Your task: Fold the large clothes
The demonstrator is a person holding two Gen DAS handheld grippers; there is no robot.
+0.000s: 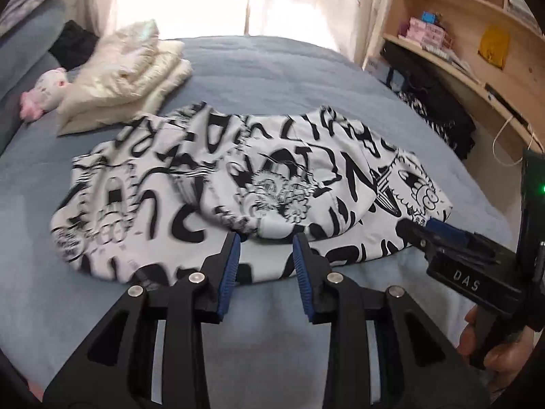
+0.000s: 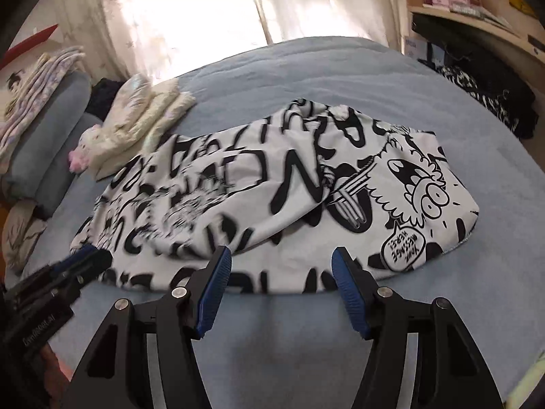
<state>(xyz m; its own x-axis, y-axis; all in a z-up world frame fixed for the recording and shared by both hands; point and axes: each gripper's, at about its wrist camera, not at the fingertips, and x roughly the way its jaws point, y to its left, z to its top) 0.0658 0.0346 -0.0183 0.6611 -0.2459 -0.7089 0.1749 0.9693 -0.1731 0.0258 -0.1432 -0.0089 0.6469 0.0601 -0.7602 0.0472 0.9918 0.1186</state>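
1. Left gripper [image 1: 266,238] is open, its blue pads apart with nothing between them; it hangs over the near edge of the garment [image 1: 238,184] without touching it.
2. Right gripper [image 2: 282,254] is open wider, also empty, above the same near edge of the cloth.
3. Black-and-white printed garment lies folded in the middle of the blue bed [image 1: 289,68], with a cartoon face on its right end.
4. Beside it, to the far left, a cream folded pile [image 1: 129,68] rests on the bed, and a pink and white plush toy [image 1: 44,92] is next to this pile.
5. Wooden shelves [image 1: 477,34] stand at the right, behind the bed.
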